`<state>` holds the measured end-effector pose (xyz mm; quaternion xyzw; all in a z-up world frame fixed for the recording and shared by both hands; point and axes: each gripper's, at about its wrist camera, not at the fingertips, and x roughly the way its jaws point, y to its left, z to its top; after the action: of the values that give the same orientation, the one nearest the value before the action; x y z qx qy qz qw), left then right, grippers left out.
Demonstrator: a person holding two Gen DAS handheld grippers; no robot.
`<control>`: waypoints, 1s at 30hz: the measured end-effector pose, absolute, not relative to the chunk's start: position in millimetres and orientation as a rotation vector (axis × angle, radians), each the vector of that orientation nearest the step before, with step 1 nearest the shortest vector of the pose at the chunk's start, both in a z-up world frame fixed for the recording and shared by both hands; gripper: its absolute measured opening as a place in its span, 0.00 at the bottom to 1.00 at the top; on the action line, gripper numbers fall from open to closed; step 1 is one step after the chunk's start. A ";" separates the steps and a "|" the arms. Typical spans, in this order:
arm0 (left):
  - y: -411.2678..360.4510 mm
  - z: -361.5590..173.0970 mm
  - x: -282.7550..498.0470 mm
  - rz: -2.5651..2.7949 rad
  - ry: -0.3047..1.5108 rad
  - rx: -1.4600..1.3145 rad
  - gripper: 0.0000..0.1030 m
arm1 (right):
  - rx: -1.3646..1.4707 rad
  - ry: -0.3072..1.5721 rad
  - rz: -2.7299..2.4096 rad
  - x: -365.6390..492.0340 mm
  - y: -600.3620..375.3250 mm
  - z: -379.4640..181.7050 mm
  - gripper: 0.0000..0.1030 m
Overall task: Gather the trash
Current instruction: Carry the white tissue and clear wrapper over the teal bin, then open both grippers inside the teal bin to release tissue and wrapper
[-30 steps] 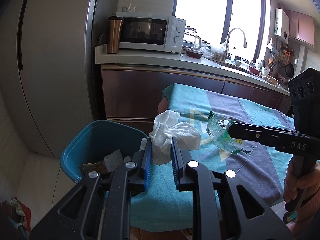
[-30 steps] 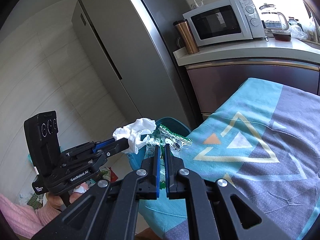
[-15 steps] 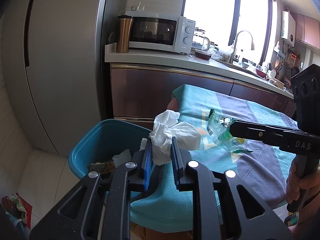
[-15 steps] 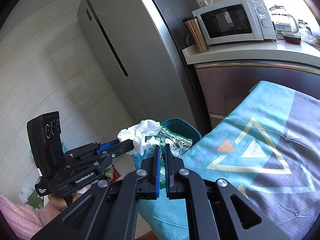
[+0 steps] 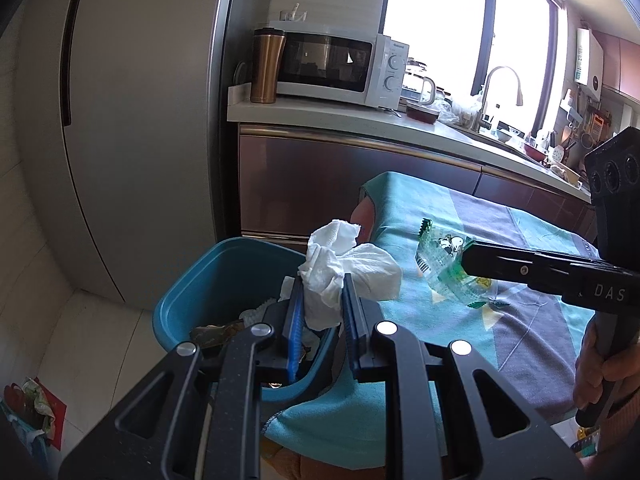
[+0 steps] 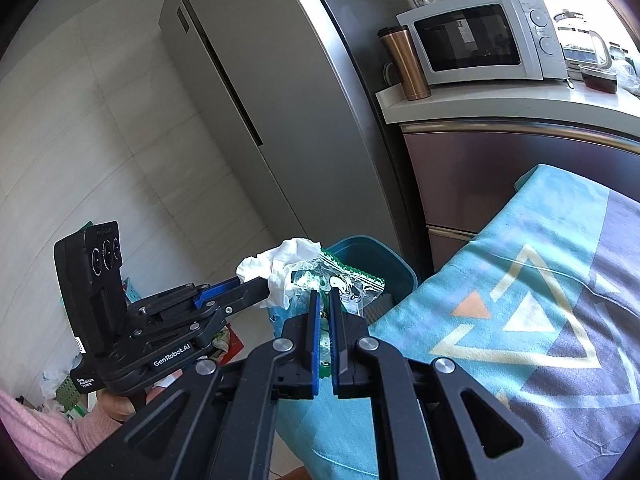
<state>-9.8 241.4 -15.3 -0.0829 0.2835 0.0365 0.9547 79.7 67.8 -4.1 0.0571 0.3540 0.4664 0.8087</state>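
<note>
Crumpled white tissue (image 5: pixel 344 276) and crinkly clear wrapper (image 5: pixel 444 268) above teal bin (image 5: pixel 188 300).

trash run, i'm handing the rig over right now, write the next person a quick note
Left gripper: shut on the crumpled tissue, at the rim of the blue bin.
Right gripper: shut on the clear green snack wrapper, near the bin over the table edge.
Done: both pieces picked up; the bin already holds some trash.
Left: carry both over the bin, open the fingers, drop them in.
</note>
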 end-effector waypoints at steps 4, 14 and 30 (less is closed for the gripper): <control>247.0 -16.3 -8.7 0.086 0.577 -0.174 0.18 | 0.115 0.758 1.006 81.4 72.9 -3.8 0.03; 253.5 -18.5 -9.8 0.114 0.579 -0.181 0.18 | 0.095 0.761 1.017 84.6 84.0 -2.5 0.03; 272.1 -29.5 -1.8 0.157 0.604 -0.207 0.18 | 0.088 0.807 1.038 97.0 108.0 -13.0 0.03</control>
<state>-1.8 272.1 -29.5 -0.1015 0.2968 0.0769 0.9464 97.0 108.0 -13.0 0.0409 0.3748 0.4824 0.7907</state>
